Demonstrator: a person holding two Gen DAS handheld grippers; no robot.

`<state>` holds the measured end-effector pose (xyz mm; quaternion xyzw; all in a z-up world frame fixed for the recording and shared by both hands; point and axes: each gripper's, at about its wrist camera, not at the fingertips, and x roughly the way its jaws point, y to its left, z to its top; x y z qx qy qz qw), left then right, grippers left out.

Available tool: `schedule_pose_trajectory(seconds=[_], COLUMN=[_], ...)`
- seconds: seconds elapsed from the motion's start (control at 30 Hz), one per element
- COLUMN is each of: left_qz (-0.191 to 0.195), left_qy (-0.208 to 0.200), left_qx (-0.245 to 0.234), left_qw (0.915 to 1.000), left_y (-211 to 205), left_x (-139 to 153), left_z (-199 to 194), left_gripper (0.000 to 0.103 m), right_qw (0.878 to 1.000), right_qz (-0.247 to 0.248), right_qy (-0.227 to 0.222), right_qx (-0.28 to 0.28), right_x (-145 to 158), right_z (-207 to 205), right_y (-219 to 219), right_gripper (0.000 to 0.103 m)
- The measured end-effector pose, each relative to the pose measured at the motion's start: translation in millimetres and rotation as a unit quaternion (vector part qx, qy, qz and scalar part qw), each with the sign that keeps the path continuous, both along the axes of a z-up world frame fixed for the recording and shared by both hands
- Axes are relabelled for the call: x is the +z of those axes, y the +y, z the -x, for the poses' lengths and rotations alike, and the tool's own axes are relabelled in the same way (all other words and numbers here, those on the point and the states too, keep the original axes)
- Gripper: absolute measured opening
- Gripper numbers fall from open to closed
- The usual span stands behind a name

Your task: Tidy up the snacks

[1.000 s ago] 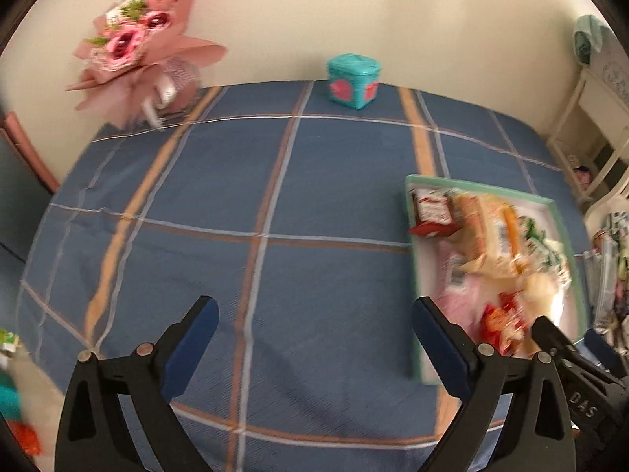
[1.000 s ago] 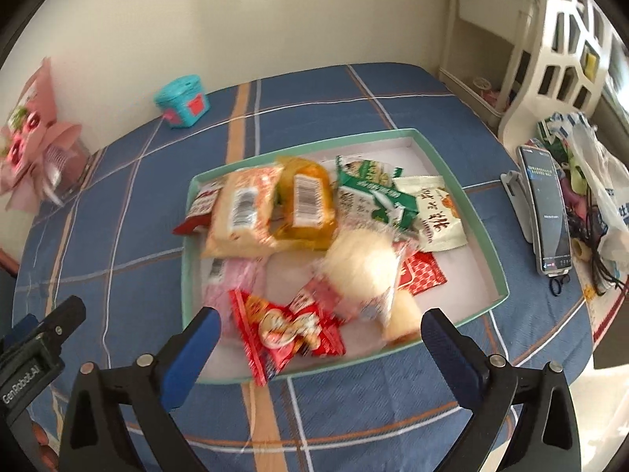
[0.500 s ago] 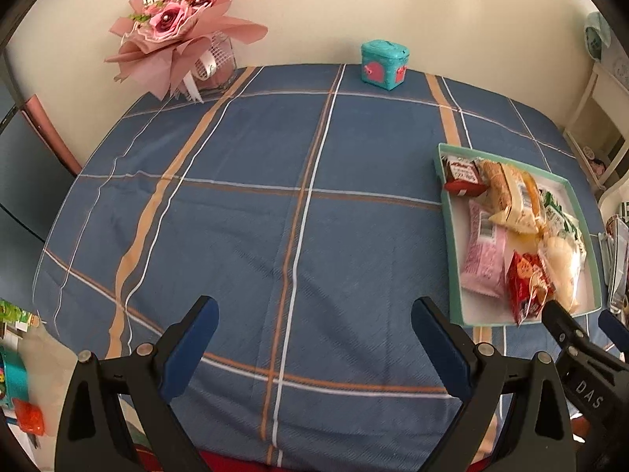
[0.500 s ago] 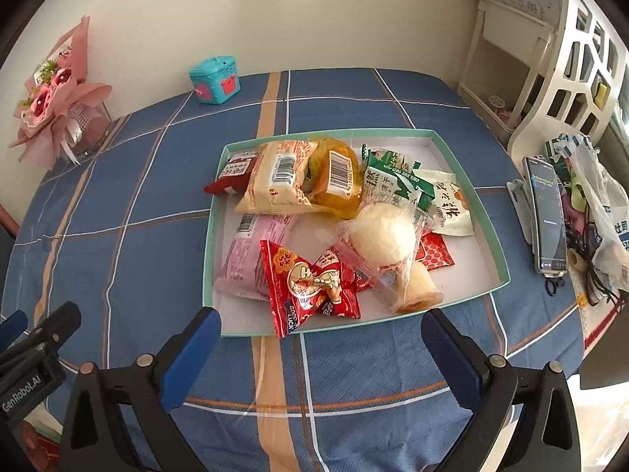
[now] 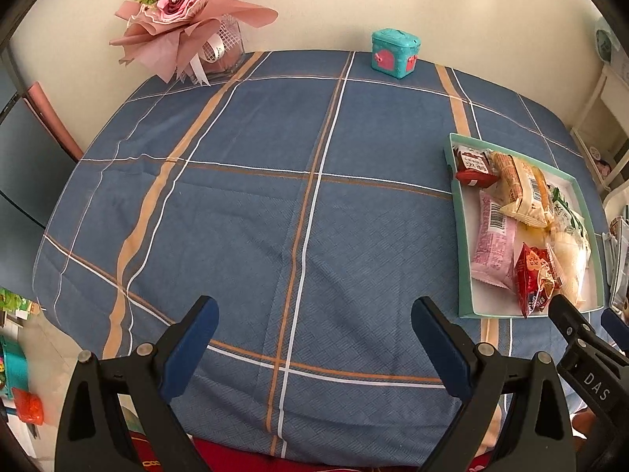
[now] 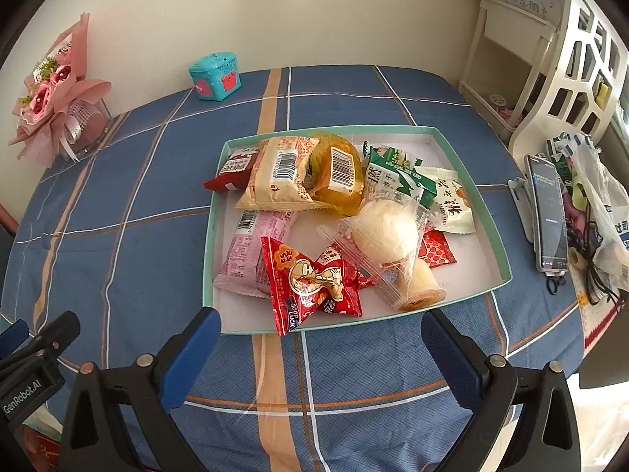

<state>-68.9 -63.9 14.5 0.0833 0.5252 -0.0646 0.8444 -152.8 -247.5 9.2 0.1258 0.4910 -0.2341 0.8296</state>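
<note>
Left gripper [image 5: 312, 328]: bottom of frame, jaws spread wide, empty; now pulled back and raised versus one second ago, whole tablecloth [image 5: 243, 204] in view.
Right gripper [image 6: 320, 338]: bottom of frame, jaws spread wide, empty; likewise backed off from tray [image 6: 468, 165], near rim now just beyond fingertips.
Snacks [image 6: 334, 212]: all piled inside tray, frame centre; red packet [image 6: 310, 281] overhangs near rim.
Judgement: both tools retreating, nothing held; sorting either finished or not started.
Far: teal box [image 6: 214, 76], bouquet [image 6: 51, 98] at wall, upper left.
</note>
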Motion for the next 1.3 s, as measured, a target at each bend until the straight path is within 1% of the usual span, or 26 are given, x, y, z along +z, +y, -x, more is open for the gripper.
schedule_pose_trajectory(seconds=[0.7, 1.3], left_qz=[-0.007, -0.004], left_qy=[-0.001, -0.004], left_qx=[0.001, 0.003], left_qw=[1.0000, 1.0000], left_y=[-2.7, -2.6], left_x=[-0.1, 1.0], left_z=[-0.8, -0.2], left_gripper=[0.098, 0.098], right_qw=[1.000, 1.000], right_qz=[-0.001, -0.003], right_qy=[0.004, 0.009], right_qx=[0.005, 0.007], right_x=[-1.6, -3.2], right_z=[-3.7, -5.1], right_y=[3.0, 3.7], right_gripper=[0.103, 0.103])
